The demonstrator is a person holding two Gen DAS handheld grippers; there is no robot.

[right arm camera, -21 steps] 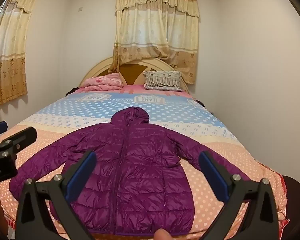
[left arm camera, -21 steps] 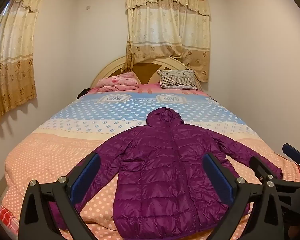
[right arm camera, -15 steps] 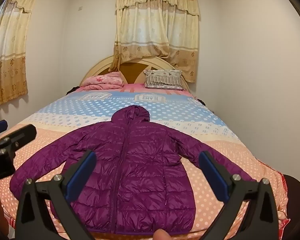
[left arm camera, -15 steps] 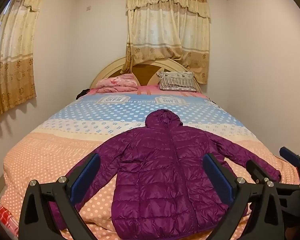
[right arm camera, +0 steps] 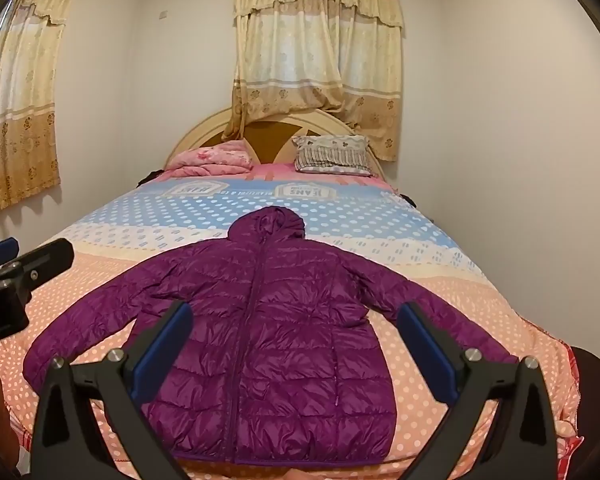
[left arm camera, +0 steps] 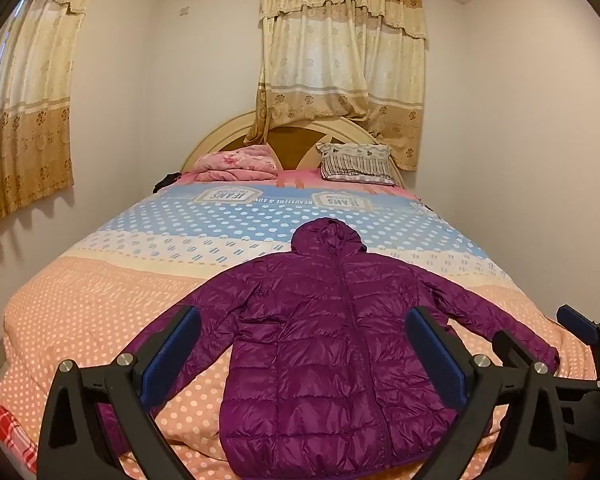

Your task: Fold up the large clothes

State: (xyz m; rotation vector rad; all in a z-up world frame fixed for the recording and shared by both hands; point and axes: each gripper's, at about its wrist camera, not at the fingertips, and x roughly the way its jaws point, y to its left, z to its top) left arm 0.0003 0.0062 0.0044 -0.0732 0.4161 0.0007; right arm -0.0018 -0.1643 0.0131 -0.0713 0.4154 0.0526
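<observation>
since the earlier frames both cameras sit a touch farther back, so slightly more of the near bed edge shows, while one quilted purple hooded puffer jacket point(left arm camera: 332, 344) point(right arm camera: 260, 332) lies unchanged, flat and zipped, front up on the near half of the bed with the dotted peach, white and blue cover point(left arm camera: 100, 300) point(right arm camera: 440, 248), hood toward the far headboard, both sleeves spread out to left and right. the left gripper point(left arm camera: 304, 354) hovers released, its two blue-padded fingers wide apart above the jacket's near left part, touching nothing. the right gripper point(right arm camera: 294, 350) hovers likewise spread, empty, over the near hem region. at the far end lie one folded pink blanket point(left arm camera: 236, 162) and one striped pillow point(left arm camera: 356, 162); two beige curtains hang behind.
</observation>
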